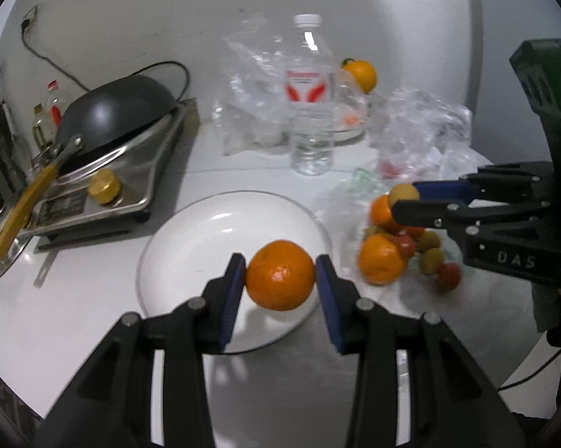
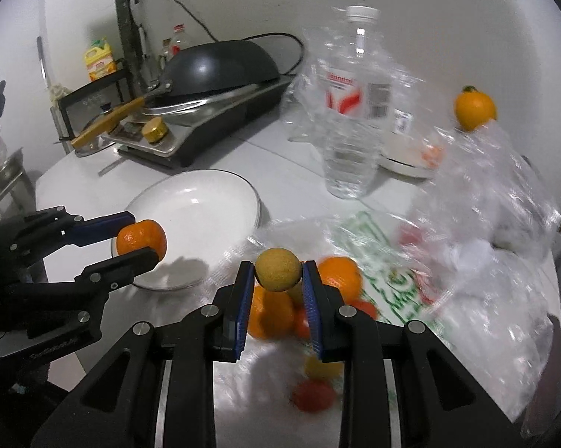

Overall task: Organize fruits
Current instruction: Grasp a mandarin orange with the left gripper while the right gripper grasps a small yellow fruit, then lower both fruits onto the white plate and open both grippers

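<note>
Already the left gripper (image 1: 280,276) jaws clamp an orange (image 1: 280,274) directly over the plate (image 1: 190,239); right gripper (image 2: 278,272) jaws pinch a small yellowish fruit (image 2: 278,268) farther off.

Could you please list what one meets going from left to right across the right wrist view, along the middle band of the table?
left gripper holding a mandarin → white plate → water bottle → lone orange.

The letters "DAS" stand in pale print on the black body of the right gripper (image 1: 405,201). The red-and-white label on the water bottle (image 1: 310,112) is too blurred to read.
</note>
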`<state>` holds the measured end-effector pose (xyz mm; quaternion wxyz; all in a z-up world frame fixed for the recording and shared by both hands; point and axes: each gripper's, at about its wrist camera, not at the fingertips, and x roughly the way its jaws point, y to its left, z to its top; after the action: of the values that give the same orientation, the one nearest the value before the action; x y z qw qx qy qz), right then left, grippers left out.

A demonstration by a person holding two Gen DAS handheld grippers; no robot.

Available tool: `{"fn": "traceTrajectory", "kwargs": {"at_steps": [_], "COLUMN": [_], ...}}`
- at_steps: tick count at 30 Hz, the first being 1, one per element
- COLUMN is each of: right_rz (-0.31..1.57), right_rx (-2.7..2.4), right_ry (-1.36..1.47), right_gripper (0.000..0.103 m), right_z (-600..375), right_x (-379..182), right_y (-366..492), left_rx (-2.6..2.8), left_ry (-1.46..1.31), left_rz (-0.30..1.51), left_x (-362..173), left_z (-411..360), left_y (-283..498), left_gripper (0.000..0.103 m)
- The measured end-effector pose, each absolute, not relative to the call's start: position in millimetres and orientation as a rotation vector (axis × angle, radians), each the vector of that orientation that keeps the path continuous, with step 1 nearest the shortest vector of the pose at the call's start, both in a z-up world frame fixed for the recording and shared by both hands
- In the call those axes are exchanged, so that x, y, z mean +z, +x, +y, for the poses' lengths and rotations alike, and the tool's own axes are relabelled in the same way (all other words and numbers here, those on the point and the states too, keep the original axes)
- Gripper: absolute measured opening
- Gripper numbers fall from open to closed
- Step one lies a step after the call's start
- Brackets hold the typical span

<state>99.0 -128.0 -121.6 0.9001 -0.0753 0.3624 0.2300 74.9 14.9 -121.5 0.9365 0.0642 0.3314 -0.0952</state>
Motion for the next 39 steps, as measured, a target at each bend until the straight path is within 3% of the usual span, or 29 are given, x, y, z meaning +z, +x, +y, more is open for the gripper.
{"fn": "traceTrajectory", "kwargs": {"at_steps": [20,39], "right_rz": [0.822,0.849], "right_rx": [0.600,0.601], "right_ry": [-0.181,-0.165], "right_gripper": [0.028,0.031], "right_z": [-16.5,-3.6], "right_x": [-146.6,-154.6], "right_y": [173.9,188.9], "left_rx": [-0.141,-0.133], "left_ry": [0.078,0.050], "left_rz": [0.707,0.737], "left_x": [-146.3,-152.9], "left_z": [88.6,99.7], "left_y": [117.7,133.8], "left_gripper": [0.040,0.041]}}
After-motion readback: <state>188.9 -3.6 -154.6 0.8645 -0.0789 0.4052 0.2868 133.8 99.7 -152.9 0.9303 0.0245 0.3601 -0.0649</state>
